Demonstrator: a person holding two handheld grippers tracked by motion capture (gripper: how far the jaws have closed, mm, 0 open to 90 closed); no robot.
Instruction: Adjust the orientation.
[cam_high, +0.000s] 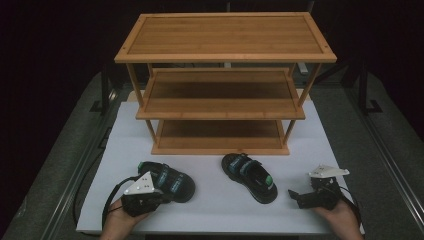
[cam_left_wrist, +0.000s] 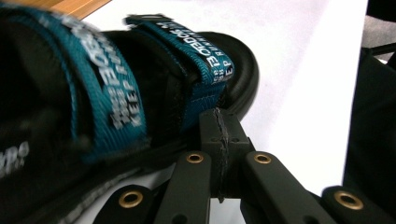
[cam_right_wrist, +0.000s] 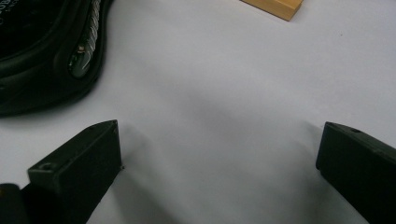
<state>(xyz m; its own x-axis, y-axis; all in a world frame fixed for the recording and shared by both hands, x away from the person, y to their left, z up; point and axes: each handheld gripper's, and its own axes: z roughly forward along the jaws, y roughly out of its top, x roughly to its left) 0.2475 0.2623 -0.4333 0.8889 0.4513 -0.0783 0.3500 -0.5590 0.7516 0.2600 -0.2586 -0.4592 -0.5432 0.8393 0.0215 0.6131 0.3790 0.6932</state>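
Two black sandals with teal straps lie on the white board (cam_high: 215, 210) in front of a wooden rack. My left gripper (cam_high: 165, 196) is at the near side of the left sandal (cam_high: 172, 179). In the left gripper view its jaws are shut, tip against tip (cam_left_wrist: 219, 135), and rest against the sandal's (cam_left_wrist: 116, 93) side under the front strap, with nothing seen between them. My right gripper (cam_high: 295, 195) stands open just right of the other sandal (cam_high: 250, 176). Its jaws (cam_right_wrist: 219, 154) are wide apart over bare board, with the sandal's heel (cam_right_wrist: 42, 60) off to the left.
A three-tier bamboo shoe rack (cam_high: 225, 80) stands at the back of the board, its shelves bare; one foot of it (cam_right_wrist: 275, 7) shows in the right gripper view. Grey table surface and dark metal rails flank the board. A dark shape (cam_left_wrist: 369, 140) fills the right edge of the left gripper view.
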